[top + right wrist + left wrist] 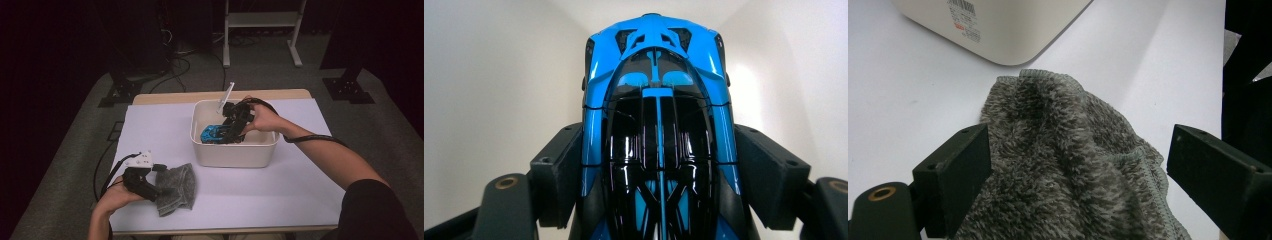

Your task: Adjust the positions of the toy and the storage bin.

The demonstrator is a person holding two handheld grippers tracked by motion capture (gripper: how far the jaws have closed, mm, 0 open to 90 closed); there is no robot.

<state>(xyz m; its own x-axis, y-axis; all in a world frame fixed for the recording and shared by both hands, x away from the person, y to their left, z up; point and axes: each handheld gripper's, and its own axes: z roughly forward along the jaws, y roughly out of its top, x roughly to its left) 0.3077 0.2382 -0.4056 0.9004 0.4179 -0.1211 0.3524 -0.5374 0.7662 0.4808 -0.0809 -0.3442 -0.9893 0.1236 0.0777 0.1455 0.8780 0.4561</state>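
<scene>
Right gripper [659, 165] clamping blue car [656, 100], tub-walled.

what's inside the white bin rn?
A blue and black toy car sits inside the white bin, with the right claw clamped on its sides. A white stick leans out at the back rim. The bin floor under the car is hidden.

High view above table [300, 200], facing forward-down, gripper views close-up (white bin [235, 155] shared by all 3)
</scene>
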